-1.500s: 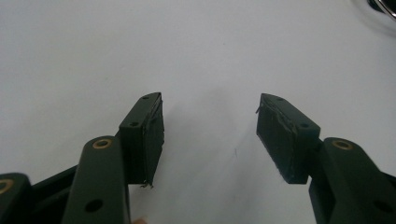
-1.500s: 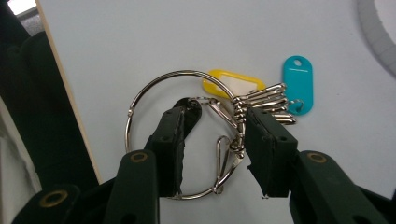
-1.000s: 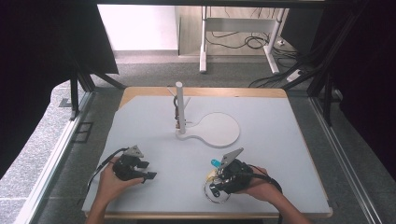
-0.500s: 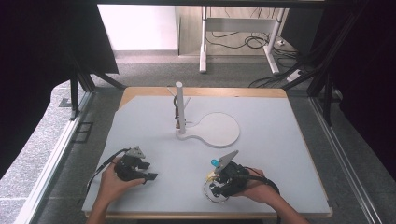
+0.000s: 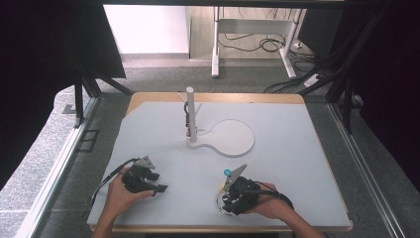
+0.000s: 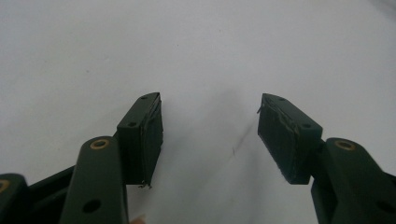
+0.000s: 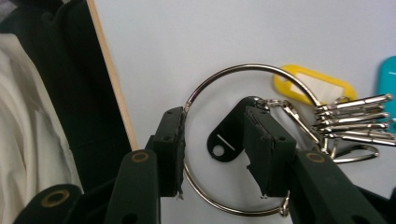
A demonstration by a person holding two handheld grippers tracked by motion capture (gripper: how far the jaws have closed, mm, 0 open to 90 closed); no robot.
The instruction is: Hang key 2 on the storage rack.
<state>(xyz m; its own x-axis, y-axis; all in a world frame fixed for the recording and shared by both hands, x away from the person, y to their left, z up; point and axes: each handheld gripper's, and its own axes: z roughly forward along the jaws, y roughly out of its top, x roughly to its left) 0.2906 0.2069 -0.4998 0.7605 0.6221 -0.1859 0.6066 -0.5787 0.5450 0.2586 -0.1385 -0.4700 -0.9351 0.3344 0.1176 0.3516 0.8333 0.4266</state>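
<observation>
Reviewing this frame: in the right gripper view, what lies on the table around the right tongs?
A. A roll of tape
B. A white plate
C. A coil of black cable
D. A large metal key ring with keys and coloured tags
D: the large metal key ring curves around the right tongs, with keys and a yellow tag beside them.

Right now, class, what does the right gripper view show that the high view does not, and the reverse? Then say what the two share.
Right gripper view: a yellow tag, a black tag and a bunch of keys on the metal ring, whose wire runs between the right gripper's open jaws.
High view: the white stand with its upright post, farther up the table, and the left gripper.
Shared: the right gripper, the ring, the teal tag and the table.
</observation>
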